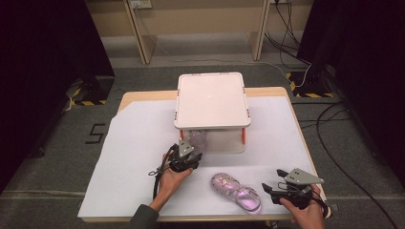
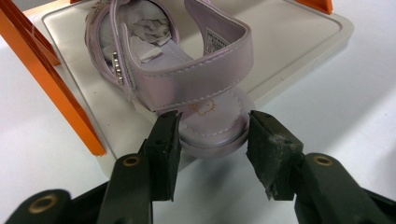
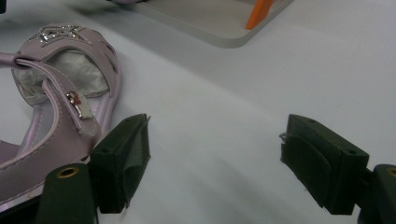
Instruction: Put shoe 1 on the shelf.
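the left gripper point(image 1: 191, 153) sits at the front edge of the white shelf stand point(image 1: 211, 99), with its jaws reaching under the top board. in the left gripper view its two black jaws stand part open, one on each side of the heel of a lilac sandal point(image 2: 187, 70). the left jaw's pad lies against the edge of the sole, while the right pad is just beside the sole; whether it touches is hard to tell. nothing is squeezed yet. that sandal rests on the stand's lower tray point(image 2: 299, 42), heel toward the gripper and hanging slightly over the tray's rim, next to an orange post point(image 2: 56, 88). crumpled paper fills its toe.

the right gripper point(image 1: 272, 187) hangs low near the front right corner of the table point(image 1: 133, 143), held in the person's right hand point(image 1: 308, 212). its jaws are spread wide and hold nothing. in the right gripper view the second sandal point(image 3: 56, 98) lies on the white cover just beside the left jaw, with a glittery star on its toe. from above this sandal point(image 1: 236, 192) lies flat between the two hands, near the front edge.
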Available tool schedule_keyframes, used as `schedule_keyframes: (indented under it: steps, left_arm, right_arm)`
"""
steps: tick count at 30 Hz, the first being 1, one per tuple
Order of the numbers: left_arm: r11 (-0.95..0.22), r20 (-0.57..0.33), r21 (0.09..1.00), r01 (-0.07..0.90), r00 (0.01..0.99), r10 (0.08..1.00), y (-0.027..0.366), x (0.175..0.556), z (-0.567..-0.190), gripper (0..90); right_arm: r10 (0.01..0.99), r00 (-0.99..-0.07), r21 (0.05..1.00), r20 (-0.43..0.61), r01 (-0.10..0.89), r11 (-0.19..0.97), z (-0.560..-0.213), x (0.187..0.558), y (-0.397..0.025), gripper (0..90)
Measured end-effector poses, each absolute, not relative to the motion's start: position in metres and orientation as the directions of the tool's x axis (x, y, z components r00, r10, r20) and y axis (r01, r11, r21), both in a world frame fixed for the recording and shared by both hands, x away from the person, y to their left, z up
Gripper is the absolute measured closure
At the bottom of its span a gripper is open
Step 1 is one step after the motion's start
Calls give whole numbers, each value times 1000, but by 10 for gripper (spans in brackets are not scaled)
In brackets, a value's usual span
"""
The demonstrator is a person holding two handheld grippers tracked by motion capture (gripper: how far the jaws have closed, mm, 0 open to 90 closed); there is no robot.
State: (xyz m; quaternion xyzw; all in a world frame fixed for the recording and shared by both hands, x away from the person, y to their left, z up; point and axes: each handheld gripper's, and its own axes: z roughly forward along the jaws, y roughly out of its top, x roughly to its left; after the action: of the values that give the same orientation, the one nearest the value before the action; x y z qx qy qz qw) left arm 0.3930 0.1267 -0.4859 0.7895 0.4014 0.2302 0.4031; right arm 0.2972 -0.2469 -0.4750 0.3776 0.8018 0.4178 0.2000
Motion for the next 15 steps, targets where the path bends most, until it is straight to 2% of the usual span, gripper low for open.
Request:
schedule_keyframes:
  steps: [15]
  left_arm:
    - [-348,49,823,450,553,832,127,404,-484,575]
  right_arm:
    - [771,-637,822,-8,435,368,-475,297,-247,235]
